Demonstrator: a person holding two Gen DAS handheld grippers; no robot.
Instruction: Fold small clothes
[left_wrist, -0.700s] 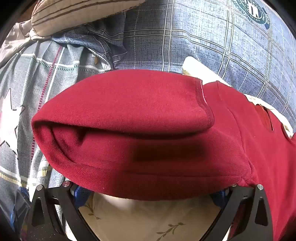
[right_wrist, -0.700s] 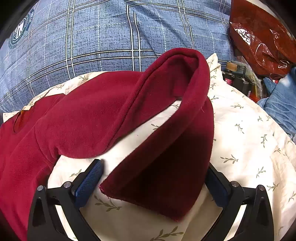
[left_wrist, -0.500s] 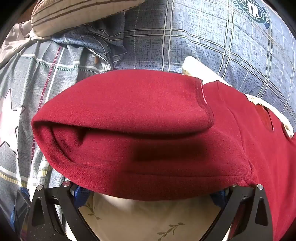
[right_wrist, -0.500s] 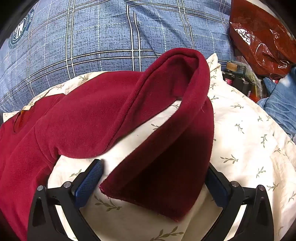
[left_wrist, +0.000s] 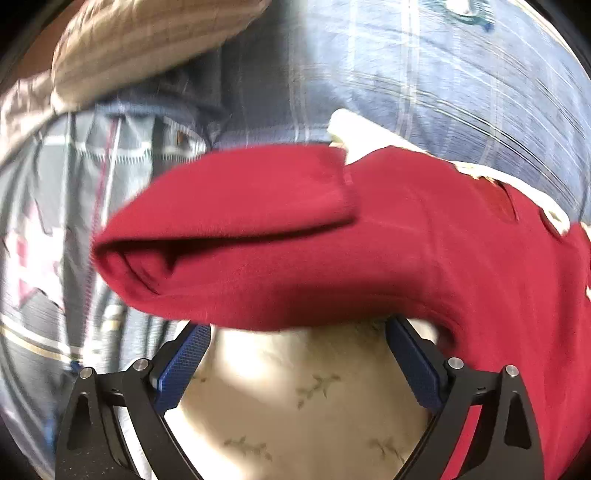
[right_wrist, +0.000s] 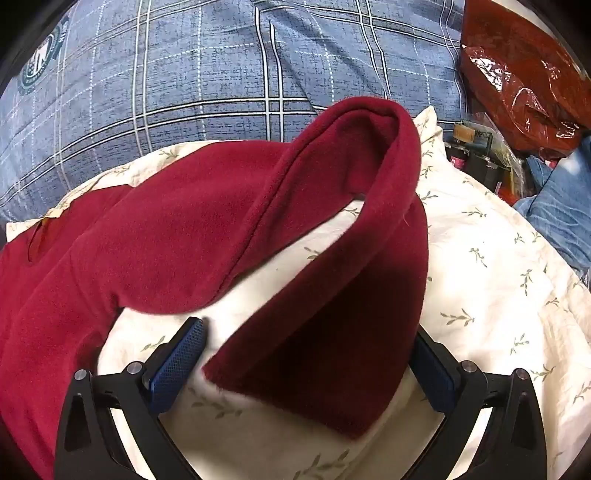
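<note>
A dark red fleece top (left_wrist: 295, 258) lies on a cream leaf-print pillow (left_wrist: 295, 398). One sleeve (left_wrist: 240, 199) is folded flat over its left end. My left gripper (left_wrist: 297, 325) stands open just short of the top's near edge, with both blue pads bare; this view is blurred. In the right wrist view the same top (right_wrist: 147, 240) spreads to the left, and its other sleeve (right_wrist: 369, 258) arches up and doubles back toward me. The cuff end lies loose on the pillow (right_wrist: 480, 277) between the wide-open fingers of my right gripper (right_wrist: 306, 328), and neither pad presses on it.
Blue plaid bedding (right_wrist: 221, 74) rises behind the pillow. A striped cushion (left_wrist: 147, 37) and a grey star-print cloth (left_wrist: 37, 240) sit at the left. At the right are a red plastic bag (right_wrist: 517, 66), small bottles (right_wrist: 476, 147) and jeans (right_wrist: 565, 206).
The left gripper has drawn back from the top, so its pads now show clear of the red edge. The right gripper and the sleeve have barely moved.
</note>
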